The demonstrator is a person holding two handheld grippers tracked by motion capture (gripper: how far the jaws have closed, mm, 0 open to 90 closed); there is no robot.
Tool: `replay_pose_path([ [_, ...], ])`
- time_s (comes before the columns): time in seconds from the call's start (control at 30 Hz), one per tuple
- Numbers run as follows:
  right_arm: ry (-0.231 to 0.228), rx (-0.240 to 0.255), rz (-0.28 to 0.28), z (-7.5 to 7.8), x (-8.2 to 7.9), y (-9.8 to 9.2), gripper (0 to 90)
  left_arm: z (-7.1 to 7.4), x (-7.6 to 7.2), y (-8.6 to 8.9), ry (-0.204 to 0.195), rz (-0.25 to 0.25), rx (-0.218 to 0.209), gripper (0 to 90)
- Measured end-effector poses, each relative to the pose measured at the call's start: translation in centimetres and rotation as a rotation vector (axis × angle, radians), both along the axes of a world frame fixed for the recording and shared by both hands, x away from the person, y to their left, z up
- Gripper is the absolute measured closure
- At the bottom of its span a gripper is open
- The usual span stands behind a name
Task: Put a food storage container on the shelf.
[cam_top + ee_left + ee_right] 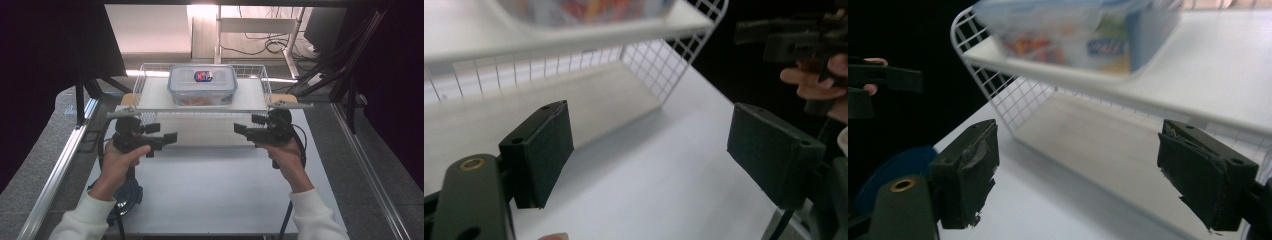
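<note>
We hold both tongs wide and empty, left tongs (170, 137) and right tongs (241, 129) mid-frame over the tabletop (210, 190). Lidded container (202, 84) sits on wire rack (150, 97), upper centre. Likely pre-grasp; next: reach up to it.

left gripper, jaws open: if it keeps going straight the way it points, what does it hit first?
Probably the right gripper. In the high view the left gripper points across the table at it, tips facing, bare tabletop between. Depth is unclear, so it might pass just beside it.

I saw a white table (215, 185), white wire rack (145, 80), clear blue-rimmed container (202, 85), black grippers, white sleeves.
</note>
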State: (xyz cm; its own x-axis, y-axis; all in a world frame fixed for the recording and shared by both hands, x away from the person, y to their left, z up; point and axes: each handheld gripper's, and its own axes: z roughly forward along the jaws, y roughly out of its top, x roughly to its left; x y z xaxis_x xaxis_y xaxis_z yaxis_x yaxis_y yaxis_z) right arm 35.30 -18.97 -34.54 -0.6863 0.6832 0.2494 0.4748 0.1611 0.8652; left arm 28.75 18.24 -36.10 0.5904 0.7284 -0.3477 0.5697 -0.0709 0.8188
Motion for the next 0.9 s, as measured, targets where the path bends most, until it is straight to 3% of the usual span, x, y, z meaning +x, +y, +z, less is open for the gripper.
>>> replay_pose_path([
  [0.13, 0.008, -0.012, 0.034, -1.9, -1.8, -0.2, 18.9, -1.8, -2.1, -0.6, -0.020, -0.001, 0.084, 19.2],
  [0.23, 0.027, -0.018, 0.050, -3.5, -2.9, -0.6, 20.2, -3.5, -3.3, -0.7, -0.004, -0.013, 0.128, 19.2],
  [0.5, 0.069, -0.063, 0.054, -6.8, -5.0, -1.5, 22.9, -6.4, -4.9, -0.1, 0.022, 0.014, 0.173, 19.9],
  [0.9, 0.132, -0.129, 0.056, -9.8, -5.6, -1.5, 25.6, -9.7, -6.4, 0.2, 0.079, 0.014, 0.245, 20.0],
])
